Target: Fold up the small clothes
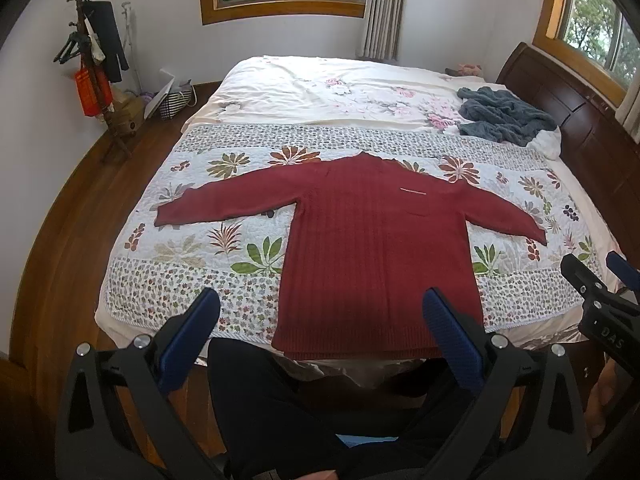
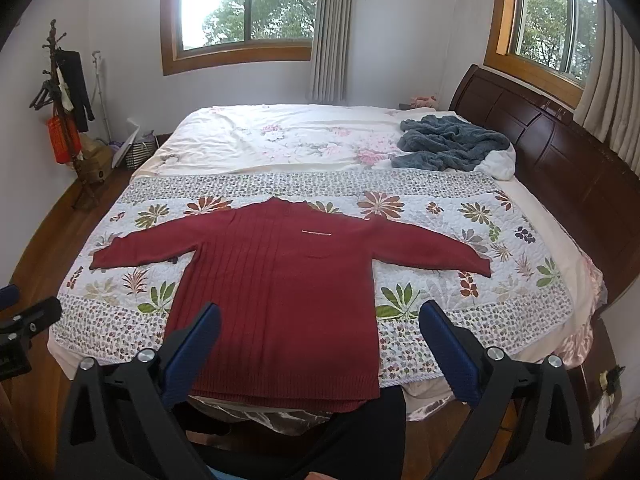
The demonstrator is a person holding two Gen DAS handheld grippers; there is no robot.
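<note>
A dark red knitted sweater [image 1: 372,240] [image 2: 288,280] lies flat on the floral quilt [image 1: 192,256] [image 2: 460,280], both sleeves spread out sideways and the hem at the near bed edge. My left gripper [image 1: 322,308] hovers open above the hem, holding nothing. Likewise open and holding nothing, my right gripper [image 2: 320,320] hangs over the hem's right part. Its black frame also shows at the right edge of the left wrist view, where the right gripper [image 1: 596,276] sits beside the bed.
A crumpled grey-blue blanket [image 1: 504,116] [image 2: 452,144] lies at the far right near the dark wooden headboard [image 2: 560,148]. A coat stand [image 1: 92,68] and bags stand at the far left on the wooden floor. A person's dark-clothed legs [image 1: 304,408] are below the grippers.
</note>
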